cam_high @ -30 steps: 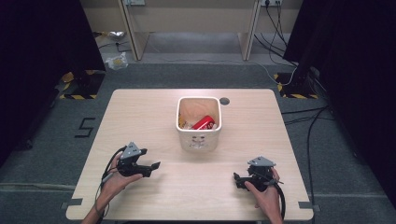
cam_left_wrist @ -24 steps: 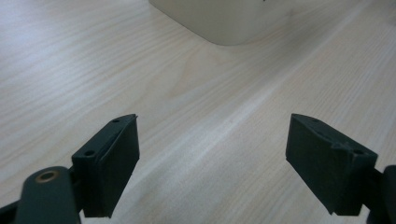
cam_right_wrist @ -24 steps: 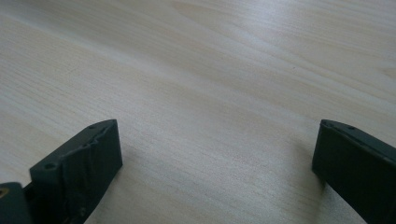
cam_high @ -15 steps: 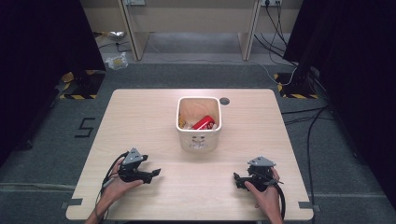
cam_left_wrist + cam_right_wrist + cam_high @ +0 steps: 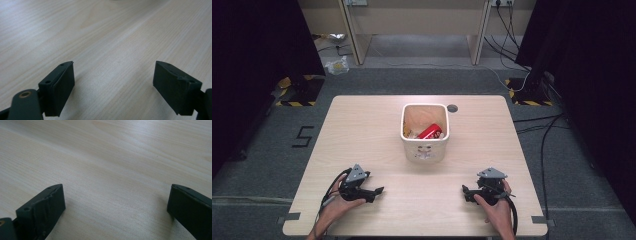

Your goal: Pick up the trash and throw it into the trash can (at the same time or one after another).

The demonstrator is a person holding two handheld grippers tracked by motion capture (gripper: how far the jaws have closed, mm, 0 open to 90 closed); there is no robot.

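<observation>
White tub (image 5: pixel 425 142) stands upright near the middle of the light wooden bench (image 5: pixel 362 135), toward its far edge, with a red packet (image 5: pixel 431 132) lying inside among other contents too small to tell. Left claw (image 5: pixel 377 191) rests low on the bench at the near left, held in a hand (image 5: pixel 337 205), jaws spread wide with nothing between them. Right claw (image 5: pixel 465 192) sits at the near right, likewise wide open and empty over bare wood, well apart from the tub.
</observation>
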